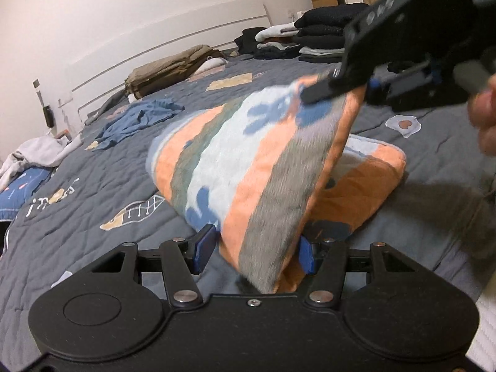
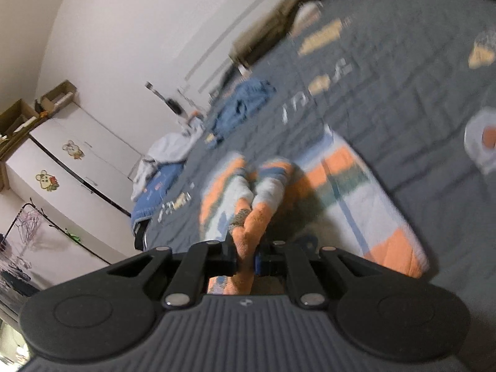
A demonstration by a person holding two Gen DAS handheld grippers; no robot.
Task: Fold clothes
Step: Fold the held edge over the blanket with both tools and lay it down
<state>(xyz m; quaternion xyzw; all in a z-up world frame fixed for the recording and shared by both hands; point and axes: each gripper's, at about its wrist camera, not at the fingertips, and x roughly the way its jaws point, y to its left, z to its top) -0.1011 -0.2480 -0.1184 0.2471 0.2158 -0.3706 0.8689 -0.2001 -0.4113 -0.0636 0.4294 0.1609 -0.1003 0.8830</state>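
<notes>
A fleece garment [image 1: 248,161] striped in orange, grey, white and blue stands lifted over the grey quilted bedspread [image 1: 93,186], its lower folded part [image 1: 365,183] resting on the bed. My left gripper [image 1: 257,245] is shut on the thick lower edge, which fills the gap between its blue pads. My right gripper [image 1: 313,93] pinches the upper corner, held by a person's hand [image 1: 483,117]. In the right wrist view the right gripper [image 2: 245,245] is shut on a bunched orange fold of the garment [image 2: 341,186], which is blurred.
A crumpled blue garment [image 1: 136,121], a white one [image 1: 34,155] and an olive one [image 1: 167,71] lie along the bed's far side by the wall. Stacks of folded dark clothes [image 1: 310,31] sit at the back. A white cabinet [image 2: 62,161] stands beyond the bed.
</notes>
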